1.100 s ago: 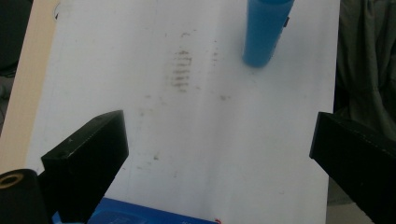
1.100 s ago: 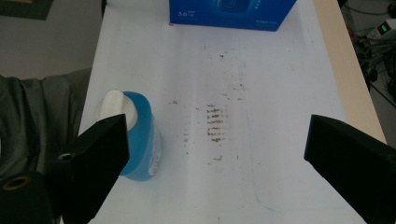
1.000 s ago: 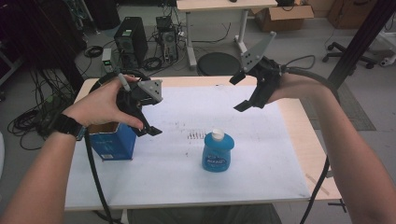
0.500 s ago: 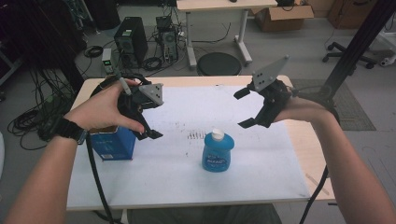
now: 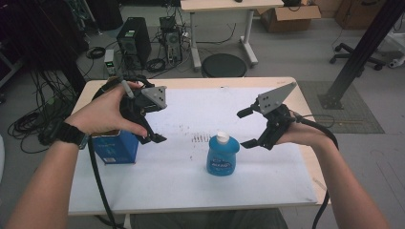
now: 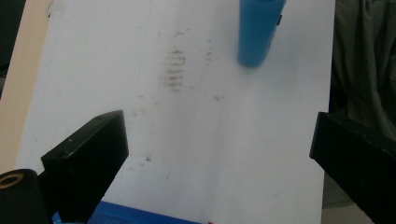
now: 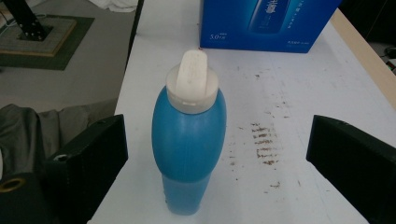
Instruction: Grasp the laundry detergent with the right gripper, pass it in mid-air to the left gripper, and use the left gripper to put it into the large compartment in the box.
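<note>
My right gripper (image 5: 248,128) has its jaws spread, the bottle (image 7: 188,140) between them, untouched. My left gripper (image 5: 152,125), jaws spread too, hangs above the box (image 5: 114,147).

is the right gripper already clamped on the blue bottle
No, the right gripper has its jaws wide apart, with clear gaps on both sides of the upright blue bottle.

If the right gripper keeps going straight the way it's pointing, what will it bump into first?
Most likely the blue bottle: it stands upright just ahead of the right gripper, between its open jaws. Farther along that line sits the blue box.
</note>
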Demonstrator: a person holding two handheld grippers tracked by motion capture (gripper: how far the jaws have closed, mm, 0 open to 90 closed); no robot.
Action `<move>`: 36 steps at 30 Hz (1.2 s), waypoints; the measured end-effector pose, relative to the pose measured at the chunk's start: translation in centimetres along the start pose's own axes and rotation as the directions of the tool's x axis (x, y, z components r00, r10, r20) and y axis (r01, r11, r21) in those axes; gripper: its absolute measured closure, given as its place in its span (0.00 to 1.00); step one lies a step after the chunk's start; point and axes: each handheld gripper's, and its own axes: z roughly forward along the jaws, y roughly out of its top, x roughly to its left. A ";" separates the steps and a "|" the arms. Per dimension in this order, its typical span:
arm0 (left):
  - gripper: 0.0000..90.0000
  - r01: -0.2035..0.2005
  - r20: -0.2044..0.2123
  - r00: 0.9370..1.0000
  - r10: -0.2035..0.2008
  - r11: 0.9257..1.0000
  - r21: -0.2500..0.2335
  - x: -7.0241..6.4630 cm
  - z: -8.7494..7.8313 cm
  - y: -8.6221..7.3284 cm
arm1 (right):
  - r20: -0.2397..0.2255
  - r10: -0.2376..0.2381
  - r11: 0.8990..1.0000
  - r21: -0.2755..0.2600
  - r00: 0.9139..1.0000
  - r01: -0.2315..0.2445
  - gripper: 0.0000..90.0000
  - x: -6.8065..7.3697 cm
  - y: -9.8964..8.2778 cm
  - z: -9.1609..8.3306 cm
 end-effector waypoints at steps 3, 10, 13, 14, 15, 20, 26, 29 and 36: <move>0.06 0.003 0.001 1.000 -0.003 1.000 -0.003 0.0 0.1 -0.1 | 0.005 0.017 1.000 -0.020 1.000 -0.017 0.05 0.2 -1.0 0.7; 0.06 0.000 0.003 1.000 0.000 1.000 -0.005 0.0 0.1 -0.1 | 0.008 0.036 0.998 -0.059 0.999 -0.036 0.05 0.6 -2.3 1.8; 0.06 0.001 0.004 1.000 -0.001 1.000 -0.003 0.0 0.2 -0.1 | 0.007 0.046 0.996 -0.071 0.999 -0.045 0.05 0.8 -3.1 2.6; 0.06 0.001 0.004 1.000 -0.001 1.000 -0.003 0.0 0.2 -0.1 | 0.010 0.049 0.996 -0.073 0.999 -0.048 0.05 0.9 -3.2 2.7; 0.06 0.002 0.004 1.000 -0.002 1.000 -0.005 0.0 0.2 -0.1 | 0.010 0.049 0.996 -0.073 0.999 -0.048 0.05 0.9 -3.2 2.7; 0.06 0.000 0.005 1.000 0.000 1.000 -0.010 0.1 0.3 -0.1 | 0.014 0.068 0.994 -0.083 0.998 -0.066 0.04 1.0 -4.1 3.6; 0.06 0.004 0.006 1.000 -0.004 1.000 -0.008 0.2 0.3 -0.2 | 0.018 0.083 0.992 -0.102 0.996 -0.081 0.04 1.1 -4.9 4.7; 0.06 0.003 0.007 1.000 -0.002 1.000 -0.005 0.2 0.3 -0.2 | 0.009 0.088 0.990 -0.111 0.996 -0.087 0.04 1.1 -5.1 5.2; 0.06 0.002 0.006 1.000 -0.002 1.000 -0.009 0.2 0.4 -0.2 | 0.003 0.096 0.988 -0.121 0.995 -0.095 0.03 1.3 -5.6 6.3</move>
